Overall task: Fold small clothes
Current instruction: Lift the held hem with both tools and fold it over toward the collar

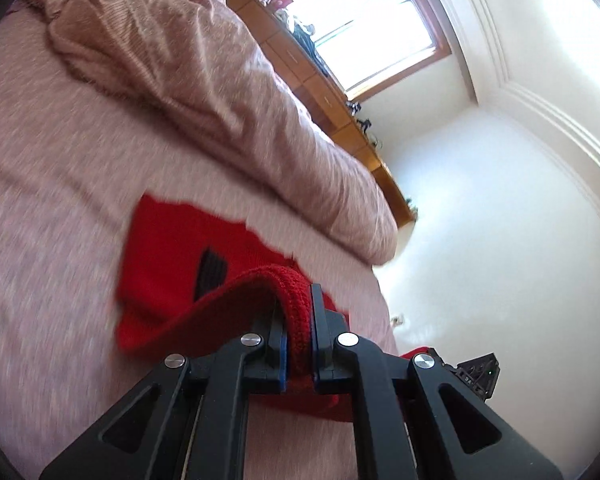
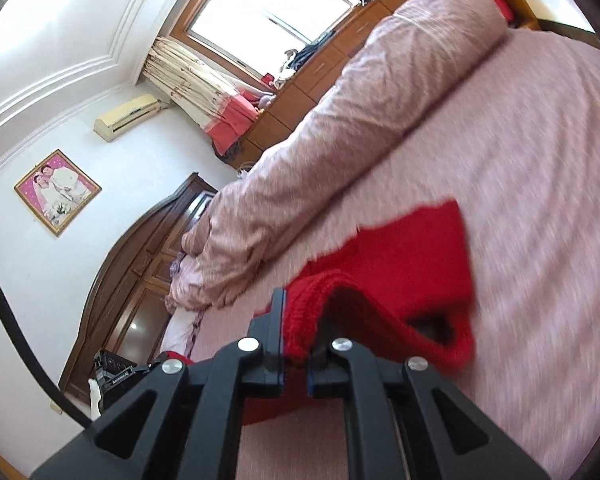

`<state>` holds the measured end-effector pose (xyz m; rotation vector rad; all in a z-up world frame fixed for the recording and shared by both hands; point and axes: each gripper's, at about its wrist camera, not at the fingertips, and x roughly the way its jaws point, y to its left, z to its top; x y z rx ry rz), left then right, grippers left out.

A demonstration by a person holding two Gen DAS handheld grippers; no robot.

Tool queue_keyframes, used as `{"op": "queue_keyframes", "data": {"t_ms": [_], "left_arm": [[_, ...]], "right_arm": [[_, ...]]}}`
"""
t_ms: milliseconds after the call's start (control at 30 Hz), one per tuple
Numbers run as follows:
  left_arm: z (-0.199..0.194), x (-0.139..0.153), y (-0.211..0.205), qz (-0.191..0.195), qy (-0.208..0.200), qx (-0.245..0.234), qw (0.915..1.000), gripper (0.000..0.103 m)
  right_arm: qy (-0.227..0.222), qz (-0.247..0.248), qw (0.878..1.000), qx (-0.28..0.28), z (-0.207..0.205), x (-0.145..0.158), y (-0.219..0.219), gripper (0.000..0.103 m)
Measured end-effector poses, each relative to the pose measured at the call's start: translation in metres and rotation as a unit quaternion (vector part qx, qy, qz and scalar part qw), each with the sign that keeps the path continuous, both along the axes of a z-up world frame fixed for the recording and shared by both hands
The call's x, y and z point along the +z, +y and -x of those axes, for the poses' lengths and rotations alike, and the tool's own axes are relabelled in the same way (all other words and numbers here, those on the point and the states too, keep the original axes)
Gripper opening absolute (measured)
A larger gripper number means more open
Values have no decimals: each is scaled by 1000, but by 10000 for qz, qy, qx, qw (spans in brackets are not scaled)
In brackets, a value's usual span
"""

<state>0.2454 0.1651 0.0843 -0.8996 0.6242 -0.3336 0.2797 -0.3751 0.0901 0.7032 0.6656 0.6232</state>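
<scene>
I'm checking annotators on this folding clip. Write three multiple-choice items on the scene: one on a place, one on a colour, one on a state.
1. Where does the far part of the knit garment lie?
A. on the pink bedspread
B. on the wooden cabinets
C. on the floor

2. What colour is the garment?
A. blue
B. red
C. white

3. How do the two grippers stand?
A. both open and empty
B. only the left one grips
C. each shut on an edge of the garment

Answers:
1 A, the red knit garment spreads flat on the pink bedspread, in front of the rolled quilt.
2 B, it is red in both views, with a dark patch in the left wrist view.
3 C, the left gripper and the right gripper each pinch a ribbed edge, lifted off the bed.
</scene>
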Motion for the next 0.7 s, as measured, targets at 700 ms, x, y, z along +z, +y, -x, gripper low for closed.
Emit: {"op": "queue_keyframes", "data": {"t_ms": [700], "left_arm": [[-192,-134,12,-235,1571,374,9866,7]], "right_arm": [[1681,51,9849,-403,-224,-138,21,13]]}}
